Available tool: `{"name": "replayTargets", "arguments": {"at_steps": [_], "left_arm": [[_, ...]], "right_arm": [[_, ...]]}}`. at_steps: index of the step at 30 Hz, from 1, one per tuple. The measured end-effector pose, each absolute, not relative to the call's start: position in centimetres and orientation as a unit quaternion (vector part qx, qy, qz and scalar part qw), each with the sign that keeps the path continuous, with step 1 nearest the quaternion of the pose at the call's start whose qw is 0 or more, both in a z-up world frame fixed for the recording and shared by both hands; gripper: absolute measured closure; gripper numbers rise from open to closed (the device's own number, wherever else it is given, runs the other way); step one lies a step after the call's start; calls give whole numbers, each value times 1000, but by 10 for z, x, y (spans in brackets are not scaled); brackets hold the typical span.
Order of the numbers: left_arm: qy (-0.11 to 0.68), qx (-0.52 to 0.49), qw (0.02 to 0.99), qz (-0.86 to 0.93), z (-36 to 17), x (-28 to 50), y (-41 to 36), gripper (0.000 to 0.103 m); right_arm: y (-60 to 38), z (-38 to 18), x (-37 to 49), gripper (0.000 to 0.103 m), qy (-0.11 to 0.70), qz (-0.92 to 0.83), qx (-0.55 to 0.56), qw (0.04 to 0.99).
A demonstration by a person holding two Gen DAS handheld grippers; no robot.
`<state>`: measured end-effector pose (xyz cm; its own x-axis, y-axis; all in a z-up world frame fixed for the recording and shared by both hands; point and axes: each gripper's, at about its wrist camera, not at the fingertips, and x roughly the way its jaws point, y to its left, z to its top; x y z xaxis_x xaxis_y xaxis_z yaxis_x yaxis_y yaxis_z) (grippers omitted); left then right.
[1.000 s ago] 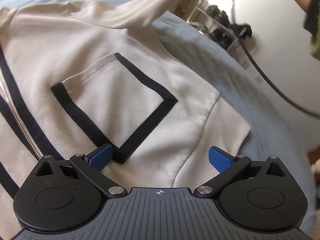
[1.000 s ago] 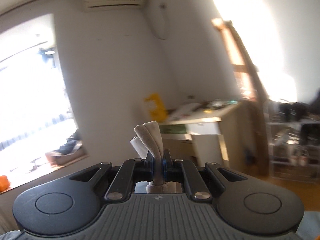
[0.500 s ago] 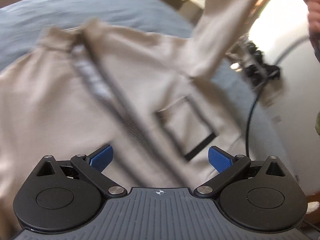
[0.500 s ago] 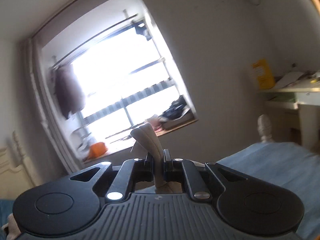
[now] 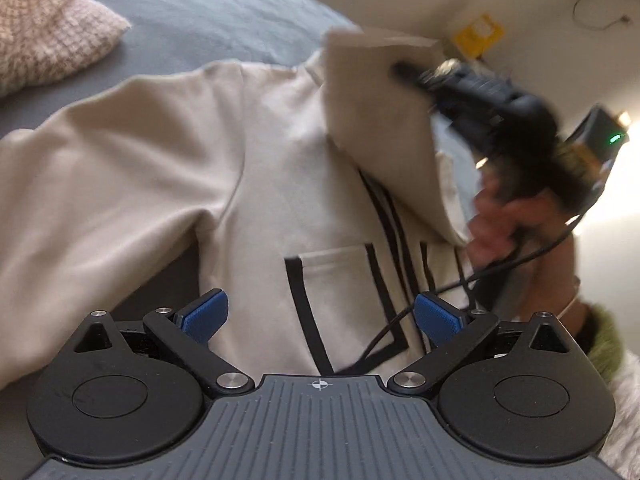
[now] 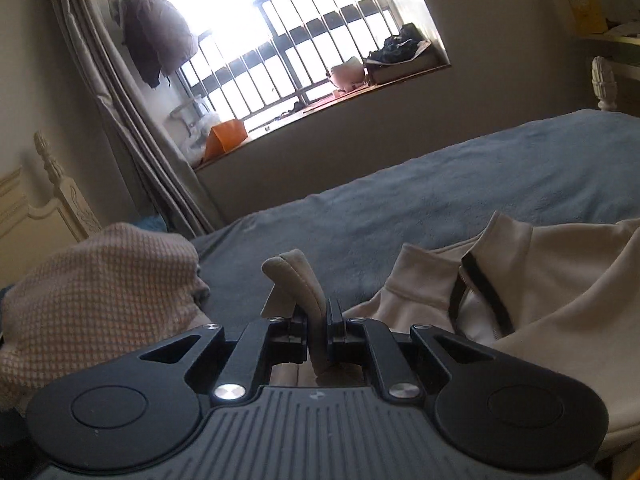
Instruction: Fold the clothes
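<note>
We list: a blue-grey bed cover (image 6: 460,192); a pink waffle-knit blanket (image 6: 92,292) bunched on the bed's left side; a barred window (image 6: 304,36) with a cluttered sill, an orange box (image 6: 226,138) on it; a grey curtain (image 6: 132,120); dark garments (image 6: 158,36) hanging on a rail; a cream carved headboard (image 6: 48,204).

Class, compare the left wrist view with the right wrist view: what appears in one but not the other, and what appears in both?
Only the left wrist view shows the open left gripper, the jacket's black-trimmed pocket and the person's hand. Only the right wrist view shows the barred window, curtain and the beige fabric pinched in the right gripper. Both show the beige jacket, pink knit and blue bedcover.
</note>
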<state>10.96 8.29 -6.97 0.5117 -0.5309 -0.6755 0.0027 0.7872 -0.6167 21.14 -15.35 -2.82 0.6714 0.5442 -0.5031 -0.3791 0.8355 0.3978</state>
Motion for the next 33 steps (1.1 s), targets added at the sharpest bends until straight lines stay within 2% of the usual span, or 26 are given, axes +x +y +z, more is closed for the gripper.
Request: {"name": "replayTargets", "arguments": {"at_steps": [3, 5, 6, 9, 13, 18, 22, 27, 33], "left_arm": [[453, -298, 824, -163, -70, 113, 93, 2], [446, -304, 826, -164, -72, 115, 98, 2], [443, -306, 826, -165, -74, 115, 101, 2], [438, -315, 825, -166, -80, 116, 108, 2], [438, -320, 824, -164, -87, 121, 112, 2], [428, -293, 840, -162, -82, 135, 108, 3], [423, -232, 861, -162, -77, 148, 90, 4], [420, -149, 878, -176, -72, 162, 55, 5], [424, -106, 881, -182, -76, 183, 23, 6]], "right_arm": [[-129, -56, 202, 90, 357, 260, 100, 892], [-113, -74, 195, 76, 385, 263, 80, 881], [-105, -83, 192, 63, 398, 264, 70, 876], [-108, -96, 185, 57, 431, 272, 87, 856], [-141, -91, 181, 43, 448, 284, 155, 834], [-203, -77, 172, 42, 432, 264, 233, 830], [-267, -83, 156, 44, 411, 190, 292, 842], [-353, -80, 148, 53, 384, 54, 281, 878], [-416, -70, 155, 55, 332, -27, 242, 911]]}}
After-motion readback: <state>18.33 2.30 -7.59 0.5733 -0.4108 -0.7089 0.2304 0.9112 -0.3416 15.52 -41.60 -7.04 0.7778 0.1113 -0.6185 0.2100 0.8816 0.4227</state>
